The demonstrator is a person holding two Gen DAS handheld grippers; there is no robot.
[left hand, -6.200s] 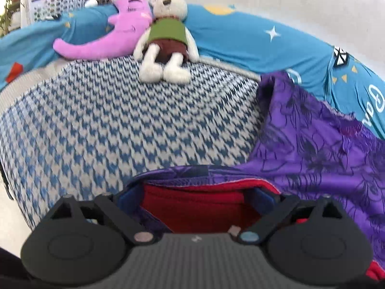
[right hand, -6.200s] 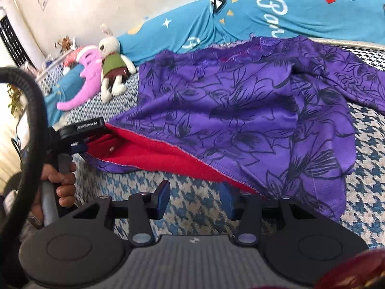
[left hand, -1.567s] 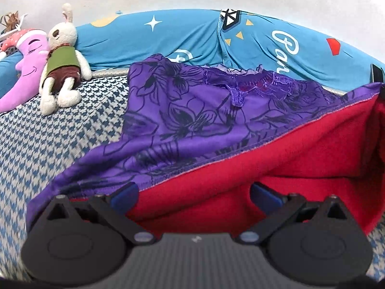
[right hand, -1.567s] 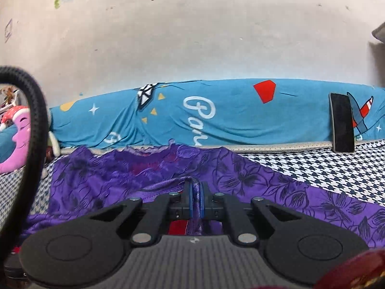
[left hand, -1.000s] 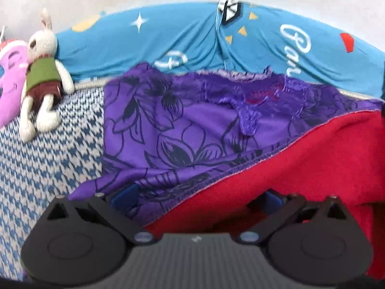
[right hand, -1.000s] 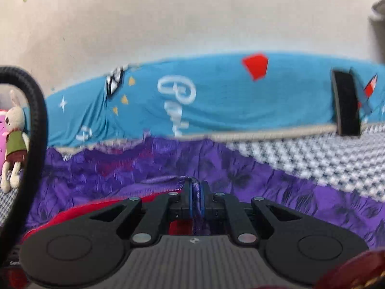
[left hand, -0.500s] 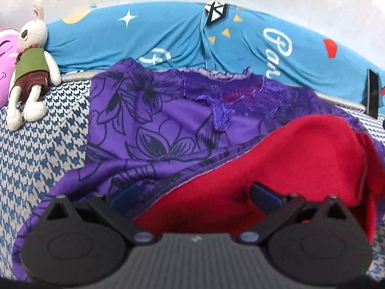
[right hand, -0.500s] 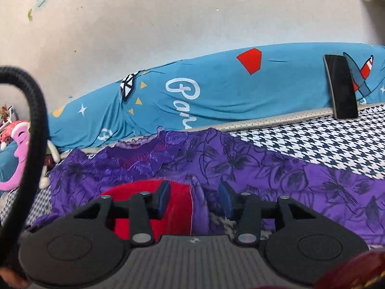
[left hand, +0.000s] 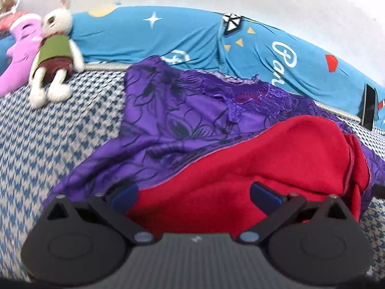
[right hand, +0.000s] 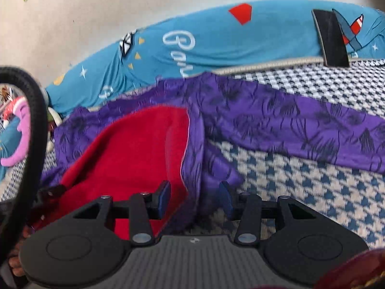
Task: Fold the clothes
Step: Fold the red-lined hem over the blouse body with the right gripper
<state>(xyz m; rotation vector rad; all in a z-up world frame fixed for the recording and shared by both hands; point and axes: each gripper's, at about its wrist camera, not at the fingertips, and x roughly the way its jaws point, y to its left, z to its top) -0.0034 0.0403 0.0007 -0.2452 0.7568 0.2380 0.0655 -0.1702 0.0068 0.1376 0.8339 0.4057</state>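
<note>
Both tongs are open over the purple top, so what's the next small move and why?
Probably grip the loose sleeve with the right tongs and fold it inward: the hem is already turned up, red lining showing, while that sleeve lies spread across the checked bedcover.

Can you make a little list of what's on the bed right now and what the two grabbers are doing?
garment: purple flowered top, hem flipped up, red lining showing
surface: checked bed cover
toys: stuffed bunny and pink moon plush, beside the garment
left gripper: open over the lining
right gripper: open at the garment's edge
</note>
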